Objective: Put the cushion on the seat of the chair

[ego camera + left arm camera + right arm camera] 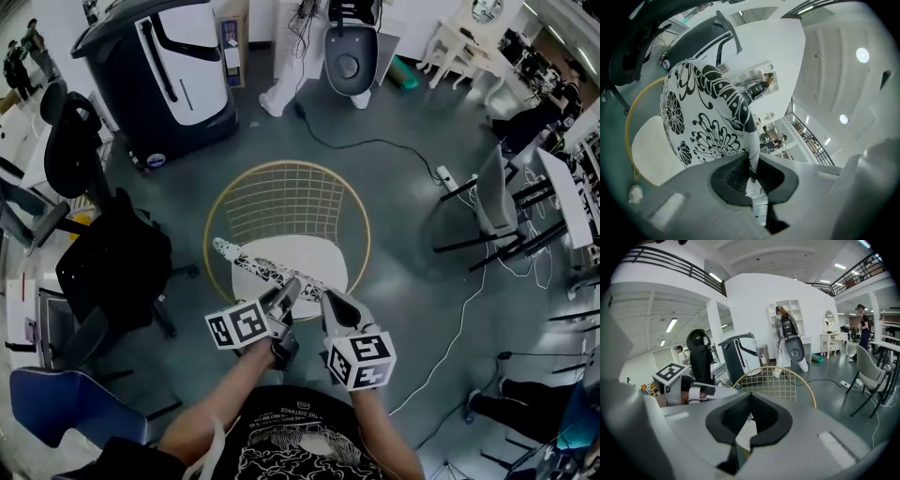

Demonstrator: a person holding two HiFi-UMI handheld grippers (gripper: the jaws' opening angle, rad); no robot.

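Note:
The cushion (262, 267), white with black flower print, hangs edge-on just above the white seat (314, 255) of the round chair with the gold wire back (281, 202). My left gripper (291, 287) is shut on its near edge. In the left gripper view the fabric (708, 117) runs out from between the pinched jaws (752, 177). My right gripper (328, 298) sits at the cushion's right end with its jaws closed (750, 399), a strip of white between the pads. The wire back (780, 383) stands straight ahead in the right gripper view.
A black office chair (112, 262) stands left of the round chair and a large black-and-white machine (173, 66) behind it. A grey chair (492, 197) and desks are at the right. A white cable (459, 309) trails over the floor at the right.

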